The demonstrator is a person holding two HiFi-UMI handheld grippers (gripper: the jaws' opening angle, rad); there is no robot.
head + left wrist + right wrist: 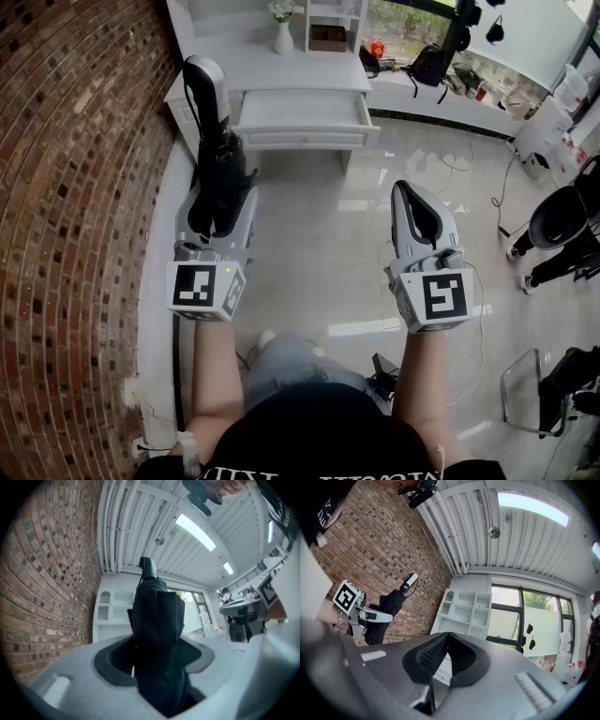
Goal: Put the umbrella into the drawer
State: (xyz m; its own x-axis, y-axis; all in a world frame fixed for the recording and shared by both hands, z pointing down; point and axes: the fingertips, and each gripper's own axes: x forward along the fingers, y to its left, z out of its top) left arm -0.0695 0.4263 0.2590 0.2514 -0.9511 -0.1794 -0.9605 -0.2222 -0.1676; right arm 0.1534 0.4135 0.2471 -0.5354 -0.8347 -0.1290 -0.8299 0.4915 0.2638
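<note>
A folded black umbrella [216,159] stands between the jaws of my left gripper [223,192], which is shut on it. Its grey-tipped handle [201,77] points toward the white desk. In the left gripper view the umbrella [157,620] fills the gap between the jaws and hides the pads. The desk's drawer [302,114] is pulled open ahead. My right gripper [410,192] hangs over the floor to the right with its jaws together and nothing between them. The right gripper view shows the left gripper with the umbrella [389,606] off to the left.
A brick wall [75,141] runs close along the left. The white desk [281,70] carries a vase [283,37] and shelves. A black chair and a seated person's legs [562,234] are at the right, with cables [455,164] on the glossy floor.
</note>
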